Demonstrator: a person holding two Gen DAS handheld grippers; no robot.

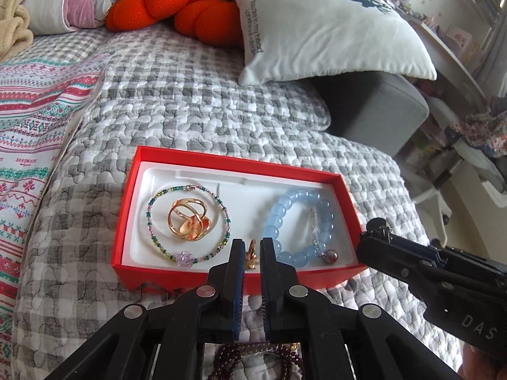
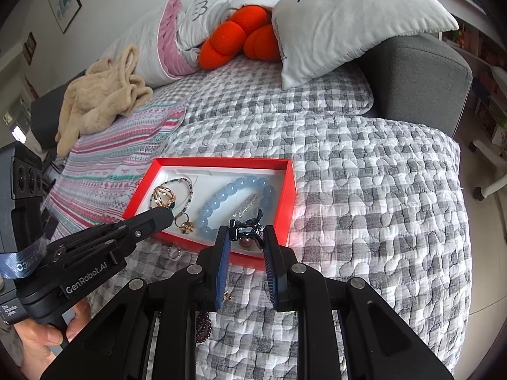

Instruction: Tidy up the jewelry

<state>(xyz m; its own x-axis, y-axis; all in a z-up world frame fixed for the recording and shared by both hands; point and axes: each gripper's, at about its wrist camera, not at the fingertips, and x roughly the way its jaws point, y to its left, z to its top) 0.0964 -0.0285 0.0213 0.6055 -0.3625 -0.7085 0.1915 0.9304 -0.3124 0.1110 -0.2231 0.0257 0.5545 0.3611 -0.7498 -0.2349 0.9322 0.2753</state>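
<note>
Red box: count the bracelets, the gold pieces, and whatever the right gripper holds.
Bracelets: 2, blue bracelet, beaded bracelet
Gold pieces: 2, large gold piece, small gold piece
Black clip in right gripper: 1
Total: 5

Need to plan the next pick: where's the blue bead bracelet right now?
The blue bead bracelet lies in the right half of the red box in the left wrist view, right of the gold ring, with a silver chain across it.
</note>
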